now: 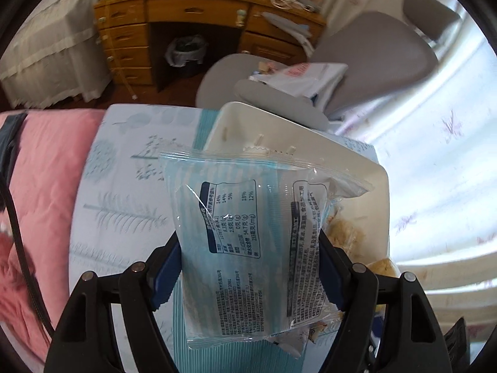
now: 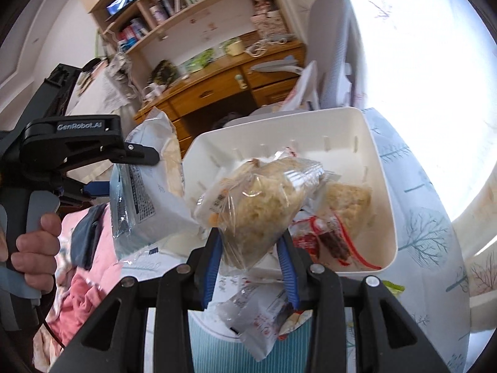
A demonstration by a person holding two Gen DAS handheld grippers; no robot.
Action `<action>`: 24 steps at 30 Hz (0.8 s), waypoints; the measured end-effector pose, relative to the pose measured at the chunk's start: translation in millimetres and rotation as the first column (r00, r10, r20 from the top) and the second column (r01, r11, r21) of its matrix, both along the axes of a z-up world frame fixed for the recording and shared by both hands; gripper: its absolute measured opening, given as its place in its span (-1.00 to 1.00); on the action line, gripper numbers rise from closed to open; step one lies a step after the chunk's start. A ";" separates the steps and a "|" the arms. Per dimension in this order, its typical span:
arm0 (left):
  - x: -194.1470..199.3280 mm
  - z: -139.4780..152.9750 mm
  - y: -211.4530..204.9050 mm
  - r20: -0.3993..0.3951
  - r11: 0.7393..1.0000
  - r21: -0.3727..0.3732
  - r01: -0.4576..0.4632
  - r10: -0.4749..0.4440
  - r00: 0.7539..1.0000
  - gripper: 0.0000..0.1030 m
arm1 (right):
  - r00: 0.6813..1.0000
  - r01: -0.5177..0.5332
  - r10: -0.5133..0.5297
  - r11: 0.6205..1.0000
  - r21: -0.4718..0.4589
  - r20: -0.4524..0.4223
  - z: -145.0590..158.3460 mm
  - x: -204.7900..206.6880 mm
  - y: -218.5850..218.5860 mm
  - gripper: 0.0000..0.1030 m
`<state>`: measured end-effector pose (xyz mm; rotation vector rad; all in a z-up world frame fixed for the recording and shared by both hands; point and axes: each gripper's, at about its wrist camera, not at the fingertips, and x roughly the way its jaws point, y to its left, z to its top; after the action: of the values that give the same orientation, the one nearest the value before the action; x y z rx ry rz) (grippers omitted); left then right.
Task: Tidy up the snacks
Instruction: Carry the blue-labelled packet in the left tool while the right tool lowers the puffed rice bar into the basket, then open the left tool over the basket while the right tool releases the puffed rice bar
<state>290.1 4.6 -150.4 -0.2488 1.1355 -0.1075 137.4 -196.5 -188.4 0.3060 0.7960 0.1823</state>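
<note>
Right wrist view: right gripper [image 2: 251,267] jaws pinch a clear-wrapped beige crumbly snack [image 2: 261,205] over the white plastic bin's [image 2: 383,186] near edge on the bed; left gripper [image 1: 248,267] pinches a pale blue packet [image 1: 245,233] beside it. Slick wrappers could slip, or the two could collide.

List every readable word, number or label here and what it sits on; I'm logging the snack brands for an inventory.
"GenRobot.AI": on the black body of the left gripper.
"14%", "14%", "5%", "18%", "12%": in the nutrition table on the blue snack packet held by the left gripper.
Remaining Chinese print on that packet: too small to read.
Print on the clear pastry packet in the right gripper: blurred.
</note>
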 end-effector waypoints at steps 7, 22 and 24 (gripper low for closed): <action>0.8 0.2 -10.8 0.023 0.997 -0.006 0.081 -0.081 0.996 0.85 | 0.996 0.077 -0.077 0.997 0.005 -0.049 -9.0 -2.8 -5.7 0.06; -57.0 11.4 -26.4 0.024 0.993 -0.042 0.112 -0.111 0.994 0.88 | 0.997 0.057 -0.058 0.998 -0.025 -0.054 5.1 -46.5 -23.8 0.22; -68.3 9.1 -29.2 0.030 0.992 -0.055 0.111 -0.109 0.994 0.88 | 0.997 0.046 -0.048 0.998 -0.038 -0.054 3.7 -53.1 -28.3 0.22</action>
<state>221.8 -24.6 -141.2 -0.2344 1.1206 -0.2402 84.3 -224.8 -184.7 0.2955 0.8450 0.1155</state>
